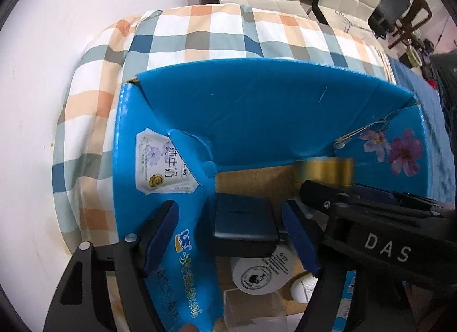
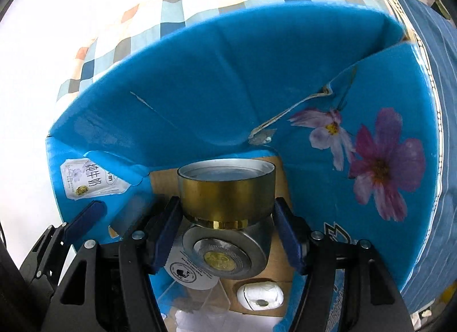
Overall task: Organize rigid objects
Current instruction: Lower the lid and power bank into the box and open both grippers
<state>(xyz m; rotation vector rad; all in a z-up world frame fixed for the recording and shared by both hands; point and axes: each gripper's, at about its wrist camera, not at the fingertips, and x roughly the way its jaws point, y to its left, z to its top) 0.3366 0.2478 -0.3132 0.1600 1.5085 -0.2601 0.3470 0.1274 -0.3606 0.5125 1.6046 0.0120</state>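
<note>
- The right claw (image 2: 227, 212) grips one gold tin (image 2: 227, 189) between its pads, upright, hanging over the blue carton's (image 2: 217, 80) brown floor, straight ahead of the claw.
- The left claw (image 1: 231, 242) is spread wide around one dark box (image 1: 242, 217), apparently not touching.
- Below the claws: one white jar (image 1: 261, 275), one white case (image 2: 260, 296).

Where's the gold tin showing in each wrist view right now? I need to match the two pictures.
Left wrist: the gold tin is a blurred gold band right of centre, just above the right tool, inside the blue box.
Right wrist: the tin sits centre frame, between the right tool's fingers.
Shared landmark: the white round jar on the box floor.
</note>
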